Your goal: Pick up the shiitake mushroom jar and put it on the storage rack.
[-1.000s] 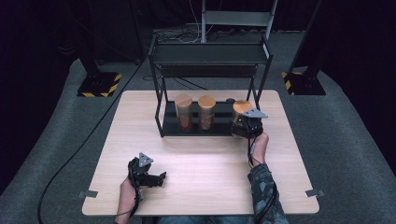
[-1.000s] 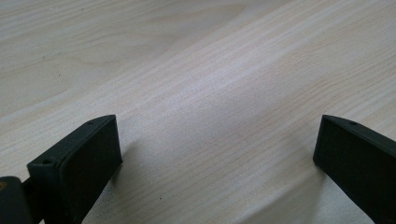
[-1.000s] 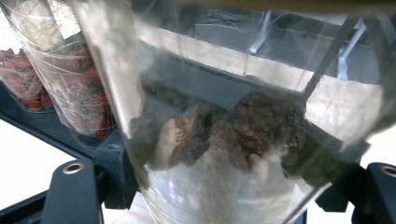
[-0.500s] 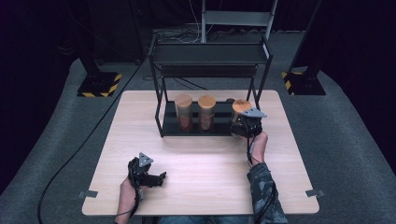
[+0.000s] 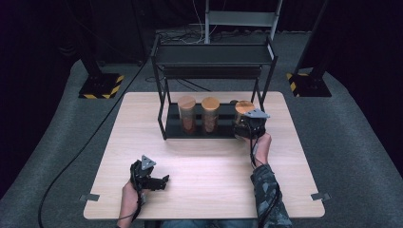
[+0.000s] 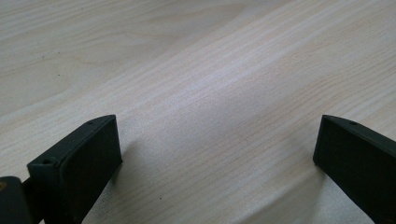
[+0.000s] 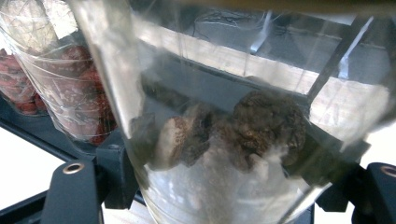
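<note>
At the right end of the black metal rack's (image 5: 167, 124) lower shelf, the right gripper (image 5: 249, 127) is clamped on the clear glass jar with a wooden lid (image 7: 219, 140). Nothing has shifted over the last second, so the jar looks gripped but not yet lifted. It holds dark, wrinkled dried pieces. Well clear of the rack, the left gripper (image 6: 217, 158) rests with jaws apart over the pale wooden worktop (image 5: 209, 171).

Looking down and forward over the table (image 5: 199, 166) from above; riding close along each gripper's jaws, sharing tabletop and rack (image 5: 214, 90).
</note>
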A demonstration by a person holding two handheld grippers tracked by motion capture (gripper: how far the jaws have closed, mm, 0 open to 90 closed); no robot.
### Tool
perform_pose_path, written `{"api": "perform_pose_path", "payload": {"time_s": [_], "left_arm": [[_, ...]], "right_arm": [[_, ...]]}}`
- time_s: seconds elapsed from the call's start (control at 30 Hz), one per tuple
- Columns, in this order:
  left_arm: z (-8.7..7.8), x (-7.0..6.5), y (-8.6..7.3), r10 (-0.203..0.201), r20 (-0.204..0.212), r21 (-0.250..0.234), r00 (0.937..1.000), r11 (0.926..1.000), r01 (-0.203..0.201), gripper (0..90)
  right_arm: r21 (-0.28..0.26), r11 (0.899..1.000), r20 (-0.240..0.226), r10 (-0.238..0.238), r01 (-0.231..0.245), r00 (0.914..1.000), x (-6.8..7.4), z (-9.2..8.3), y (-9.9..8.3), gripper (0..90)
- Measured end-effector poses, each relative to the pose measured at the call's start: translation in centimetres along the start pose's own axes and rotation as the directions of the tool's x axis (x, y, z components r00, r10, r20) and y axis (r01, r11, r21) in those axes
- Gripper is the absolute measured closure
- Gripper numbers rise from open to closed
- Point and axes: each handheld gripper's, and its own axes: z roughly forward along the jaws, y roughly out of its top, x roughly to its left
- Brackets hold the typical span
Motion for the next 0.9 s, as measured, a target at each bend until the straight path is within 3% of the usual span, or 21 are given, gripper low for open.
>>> {"api": "perform_pose_path", "payload": {"time_s": [0.9], "left_arm": [[-0.01,-0.03,0.00,0.001,-0.001,-0.001,1.0000,1.0000,-0.001,0.3]], "right_arm": [[0.010,1.000,-0.006,-0.007,0.007,1.0000,0.32,0.84,0.39,24.7]]}}
